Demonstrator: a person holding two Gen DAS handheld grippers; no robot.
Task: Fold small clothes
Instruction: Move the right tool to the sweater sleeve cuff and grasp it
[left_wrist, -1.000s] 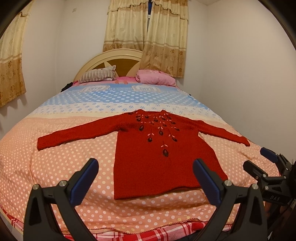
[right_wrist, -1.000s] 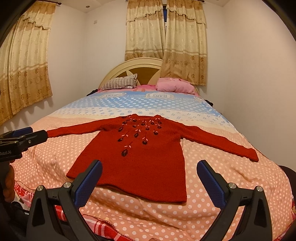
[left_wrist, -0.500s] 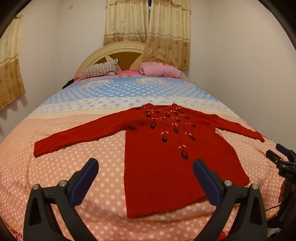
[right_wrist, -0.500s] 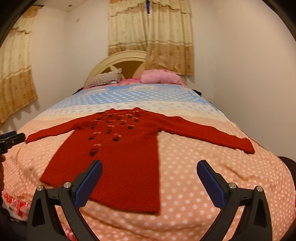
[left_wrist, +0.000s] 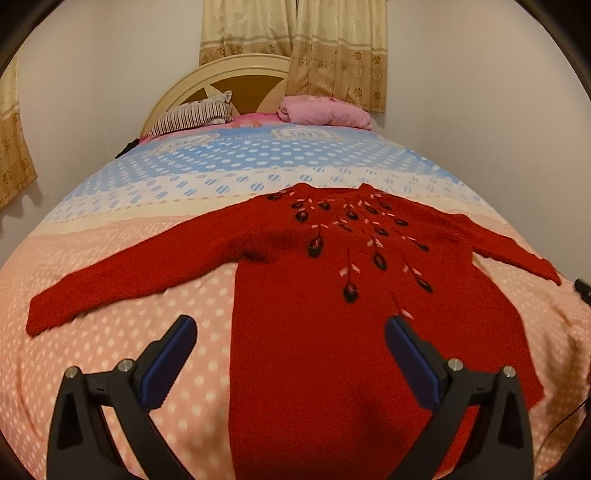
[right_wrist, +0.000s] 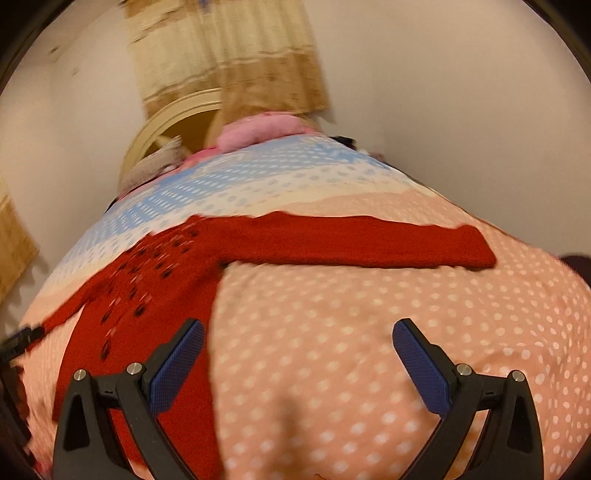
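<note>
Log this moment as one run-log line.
stage: approach | red knit sweater with embroidered front: flat, sleeves spread, unfolded, on polka-dot bedspread | left gripper: open, empty | right gripper: open, empty

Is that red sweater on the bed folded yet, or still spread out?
Spread out. The red sweater lies flat on the bed, both sleeves stretched sideways, embroidered front up, with no fold visible.

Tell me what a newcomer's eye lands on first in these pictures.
The red sweater spread flat on the polka-dot bedspread, sleeves out to both sides, dark leaf embroidery fanning from its neckline. Both the left gripper and right gripper hover open above it, holding nothing.
</note>
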